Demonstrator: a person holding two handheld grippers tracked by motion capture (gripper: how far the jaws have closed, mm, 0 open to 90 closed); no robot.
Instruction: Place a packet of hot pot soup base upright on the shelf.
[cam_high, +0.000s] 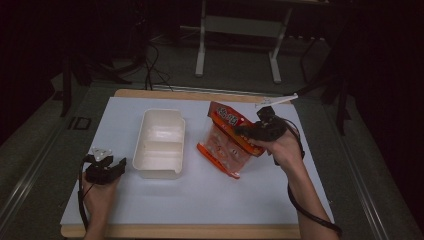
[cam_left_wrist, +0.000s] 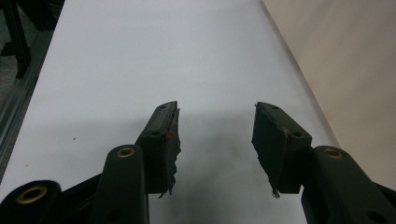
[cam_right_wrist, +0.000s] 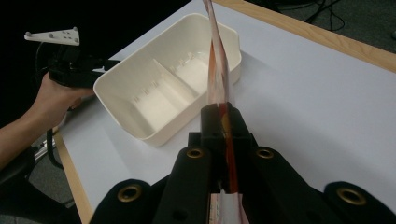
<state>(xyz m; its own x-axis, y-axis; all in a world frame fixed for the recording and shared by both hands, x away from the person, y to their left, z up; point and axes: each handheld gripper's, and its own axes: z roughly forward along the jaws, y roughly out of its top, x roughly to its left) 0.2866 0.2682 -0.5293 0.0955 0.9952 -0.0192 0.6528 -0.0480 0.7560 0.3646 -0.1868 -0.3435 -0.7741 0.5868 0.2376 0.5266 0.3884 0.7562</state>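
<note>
- The white worktop (cam_high: 210, 195) carries everything; its wooden edge shows at 12 and 6 o'clock.
- A cream two-compartment container (cam_high: 160, 143) sits left of centre, both compartments empty.
- An orange-red snack bag (cam_high: 225, 140) lies tilted at the container's 3 o'clock, its lower end touching the worktop.
- The right tongs (cam_high: 245, 131) are clamped on the bag's edge (cam_right_wrist: 219, 84).
- The left tongs (cam_high: 116, 167), at the container's 8 o'clock, are spread apart, holding nothing (cam_left_wrist: 215, 140).

The high view looks down from above; both claw views sit close, sharing the white table (cam_high: 210, 195).
</note>
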